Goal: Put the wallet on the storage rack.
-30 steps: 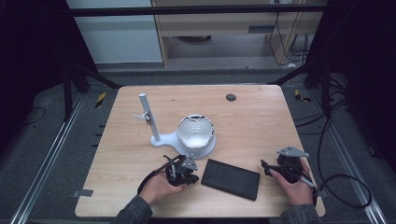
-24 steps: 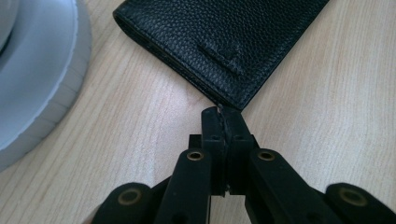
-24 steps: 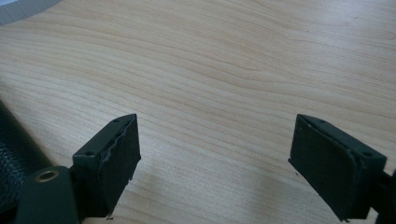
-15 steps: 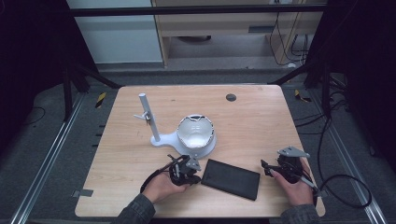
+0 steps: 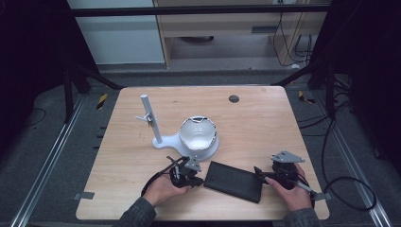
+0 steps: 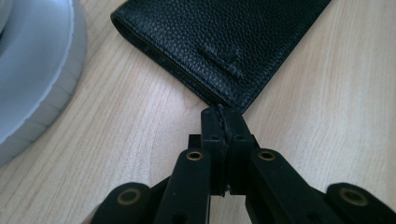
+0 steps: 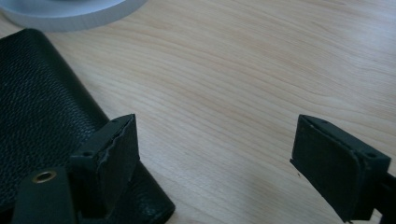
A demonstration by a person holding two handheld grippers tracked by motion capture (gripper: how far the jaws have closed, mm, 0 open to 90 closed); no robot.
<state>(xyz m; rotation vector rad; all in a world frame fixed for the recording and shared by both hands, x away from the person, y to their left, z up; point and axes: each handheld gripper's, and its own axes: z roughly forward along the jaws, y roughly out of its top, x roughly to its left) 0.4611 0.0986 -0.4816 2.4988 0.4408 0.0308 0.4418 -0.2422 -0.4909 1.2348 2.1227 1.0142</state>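
**High view: wallet flanked on both sides, nothing lifted yet**

High view shows the counter (image 5: 265, 118) carrying a white stand (image 5: 189, 137) with a post and a bowl-like base toward its middle, and a black leather wallet (image 5: 234, 181) lying flat near the front edge, just in front of that base. The wallet is judged to be the thing in hand; it is seen closed and resting on the wood. The left tongs (image 5: 197, 180) are brought to its left corner with the jaws pressed together, and in the left gripper view (image 6: 223, 122) their tips meet the wallet's corner (image 6: 219, 42) without any leather between them. The right tongs (image 7: 212, 163) are held wide apart at the opposite end, one jaw over the wallet's edge (image 7: 37, 107), nothing gripped. Grasping, lifting or opening is judged to remain.
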